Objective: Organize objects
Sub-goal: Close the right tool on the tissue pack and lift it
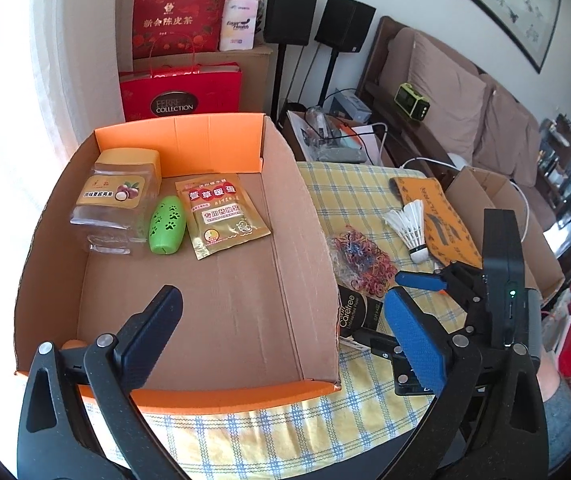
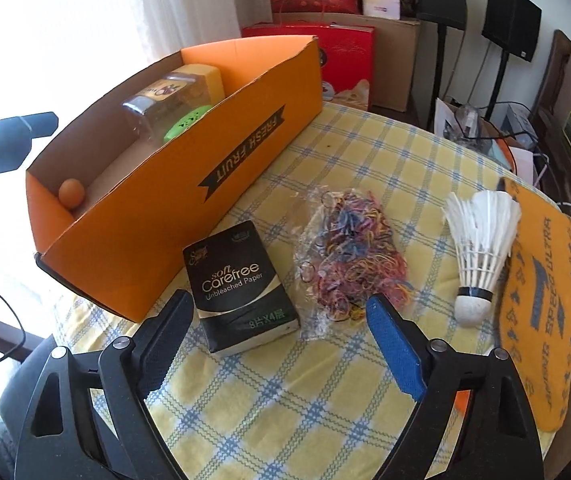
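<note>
An orange cardboard box on the checked tablecloth holds a clear jar, a green capsule with paw prints, a gold sachet and a small orange ball. My left gripper hangs open over the box's near end with nothing between its fingers. Beside the box lies a black tissue pack. My right gripper is open around its near end. The pack sits close to the left finger, and the right finger is at the edge of a bag of coloured rubber bands.
A white shuttlecock and an orange patterned cloth lie right of the rubber bands. Red gift bags and speakers on stands are behind the table, with a sofa and an open carton to the right.
</note>
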